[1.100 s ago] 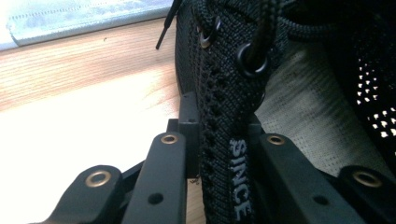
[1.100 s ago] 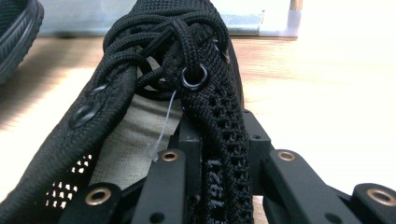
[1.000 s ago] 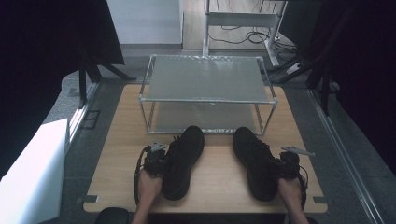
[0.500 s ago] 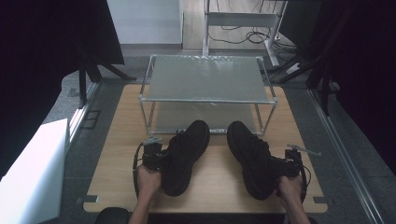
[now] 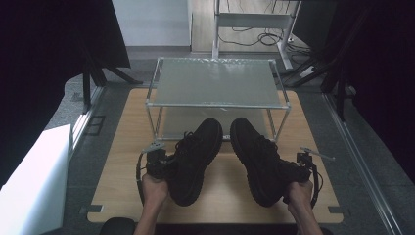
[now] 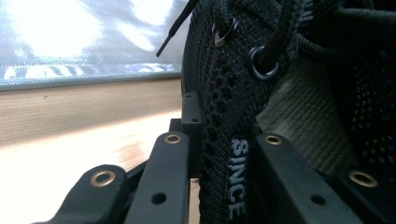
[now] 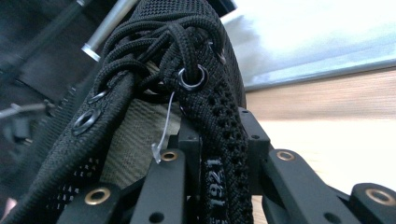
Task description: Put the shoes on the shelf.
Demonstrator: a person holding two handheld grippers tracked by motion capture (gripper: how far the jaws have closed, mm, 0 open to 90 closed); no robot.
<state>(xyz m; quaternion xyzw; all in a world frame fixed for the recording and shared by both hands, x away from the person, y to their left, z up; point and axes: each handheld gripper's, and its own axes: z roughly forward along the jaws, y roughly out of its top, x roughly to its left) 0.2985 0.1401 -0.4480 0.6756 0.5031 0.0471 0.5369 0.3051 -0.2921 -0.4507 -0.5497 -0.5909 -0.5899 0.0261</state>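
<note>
high view: left tool [image 5: 159, 164] and right tool [image 5: 299, 169] each carry a black shoe, left shoe [image 5: 195, 159] and right shoe [image 5: 258, 157], toes aimed at the lower shelf of the wire rack [image 5: 218, 104], over the wooden worktop [image 5: 122, 147]. toes could catch the rack's front rail.

left gripper view: jaws clamped on the thin knit collar of the left shoe [image 6: 224, 140]. fabric alone; shoe could sag or twist.

right gripper view: jaws pinched on the collar edge of the right shoe [image 7: 210, 140]. loose laces [image 7: 154, 42] could snag on the rack.
</note>
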